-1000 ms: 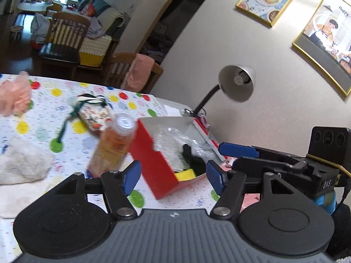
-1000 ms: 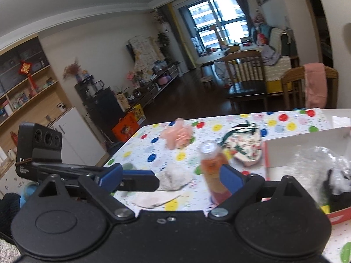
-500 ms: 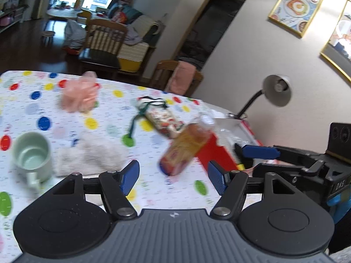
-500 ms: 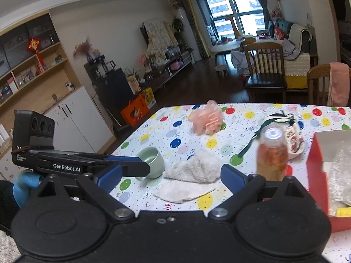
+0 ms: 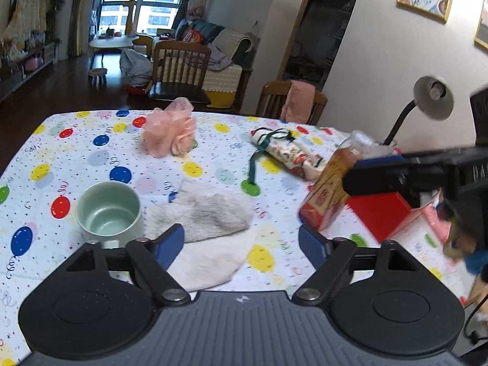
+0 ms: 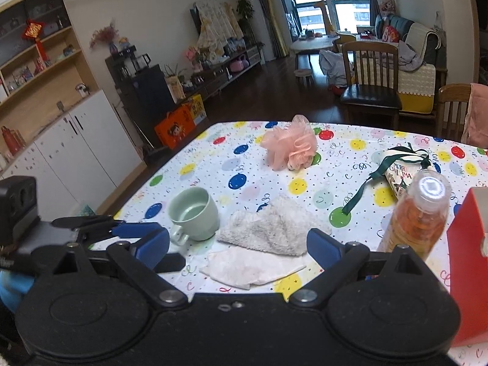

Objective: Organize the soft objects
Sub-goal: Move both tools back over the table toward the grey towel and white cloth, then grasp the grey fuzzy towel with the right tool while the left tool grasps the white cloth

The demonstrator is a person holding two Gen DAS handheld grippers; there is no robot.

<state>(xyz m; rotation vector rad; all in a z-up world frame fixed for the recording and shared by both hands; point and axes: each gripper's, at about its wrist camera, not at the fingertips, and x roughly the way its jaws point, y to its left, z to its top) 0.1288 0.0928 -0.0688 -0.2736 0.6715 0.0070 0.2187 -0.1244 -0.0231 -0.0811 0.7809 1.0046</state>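
Note:
A fluffy grey-white cloth (image 5: 201,213) lies on a thin white cloth (image 5: 210,259) on the spotted tablecloth; both also show in the right wrist view, the fluffy cloth (image 6: 268,228) above the thin cloth (image 6: 250,270). A pink mesh pouf (image 5: 169,135) (image 6: 289,148) lies farther back. A printed fabric pouch (image 5: 289,152) (image 6: 402,174) with a green ribbon lies to the right. My left gripper (image 5: 241,244) is open and empty, just short of the cloths. My right gripper (image 6: 238,245) is open and empty above the near table edge.
A pale green mug (image 5: 108,210) (image 6: 193,213) stands left of the cloths. An orange bottle (image 5: 332,189) (image 6: 418,216) stands beside a red box (image 5: 381,213) (image 6: 466,262) on the right. A desk lamp (image 5: 431,97) stands behind the box. Chairs stand beyond the table.
Both grippers have swung left, away from the red box and bottle, and now face the cloths and mug. Both stay open and empty.

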